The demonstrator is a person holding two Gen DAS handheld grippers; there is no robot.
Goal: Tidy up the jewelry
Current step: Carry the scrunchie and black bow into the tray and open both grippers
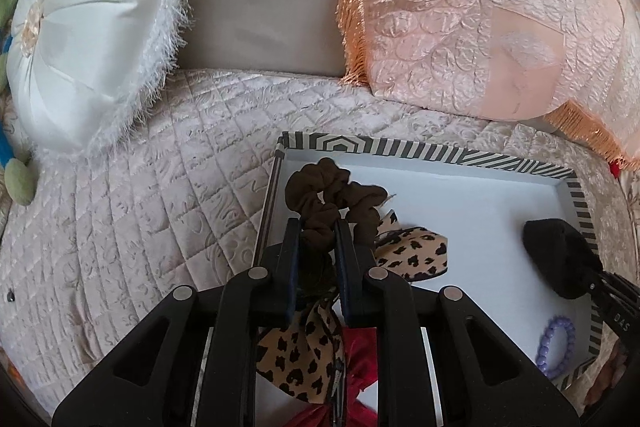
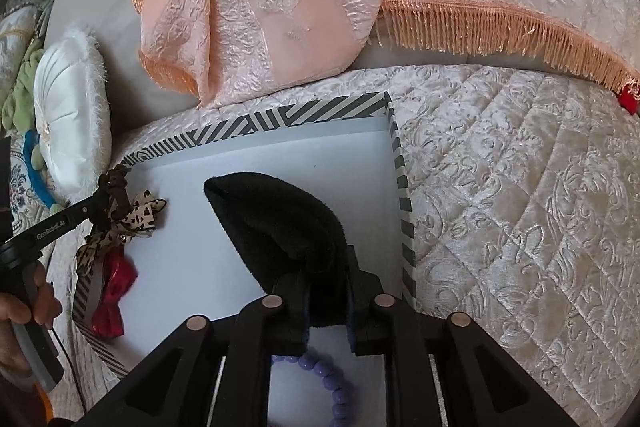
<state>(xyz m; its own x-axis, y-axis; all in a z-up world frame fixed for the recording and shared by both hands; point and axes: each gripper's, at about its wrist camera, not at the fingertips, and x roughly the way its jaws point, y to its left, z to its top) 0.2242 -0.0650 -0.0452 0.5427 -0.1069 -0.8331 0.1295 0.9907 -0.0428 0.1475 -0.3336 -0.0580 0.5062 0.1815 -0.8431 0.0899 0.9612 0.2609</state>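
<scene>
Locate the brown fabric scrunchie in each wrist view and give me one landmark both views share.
Left wrist view: the brown fabric scrunchie sits centre, pinched between the left gripper fingers, over the tray.
Right wrist view: the scrunchie is small at the left edge, in the left gripper.
Shared landmark: the striped-rim white tray.
</scene>
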